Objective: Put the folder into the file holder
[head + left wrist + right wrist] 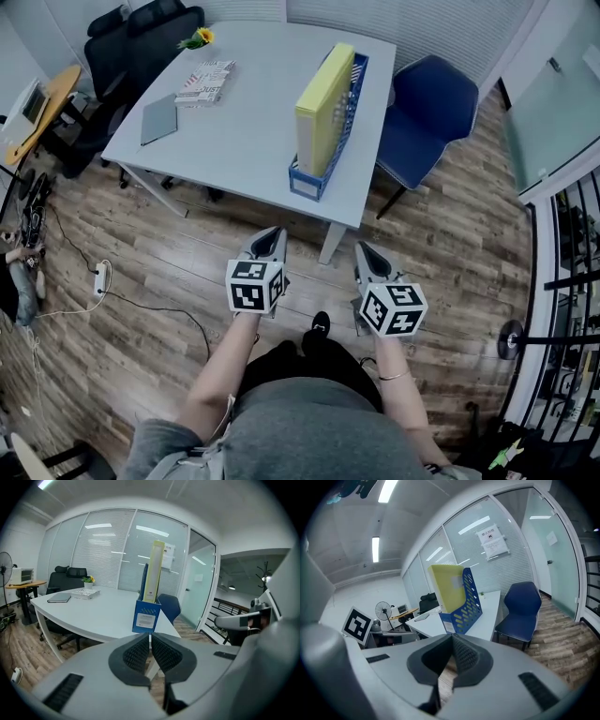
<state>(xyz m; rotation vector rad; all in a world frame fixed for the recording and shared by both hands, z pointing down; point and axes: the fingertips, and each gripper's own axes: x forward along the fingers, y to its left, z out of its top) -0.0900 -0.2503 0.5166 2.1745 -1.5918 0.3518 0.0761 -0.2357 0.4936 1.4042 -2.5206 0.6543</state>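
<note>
A yellow folder (323, 108) stands upright inside the blue file holder (341, 131) near the white table's front right edge; both also show in the left gripper view, folder (155, 571) and holder (146, 617), and in the right gripper view, folder (445, 587) and holder (465, 606). My left gripper (274, 236) is held off the table's front edge, shut with nothing between its pads (138, 651). My right gripper (367, 253) is level with it to the right, also shut and empty. Both stand well apart from the holder.
On the table (234, 122) lie a grey notebook (158, 119), a stack of magazines (204, 81) and a small potted flower (197, 38). A blue chair (427, 117) stands right of the table, black chairs (136, 42) at the back left. Cables (103, 281) run over the wooden floor.
</note>
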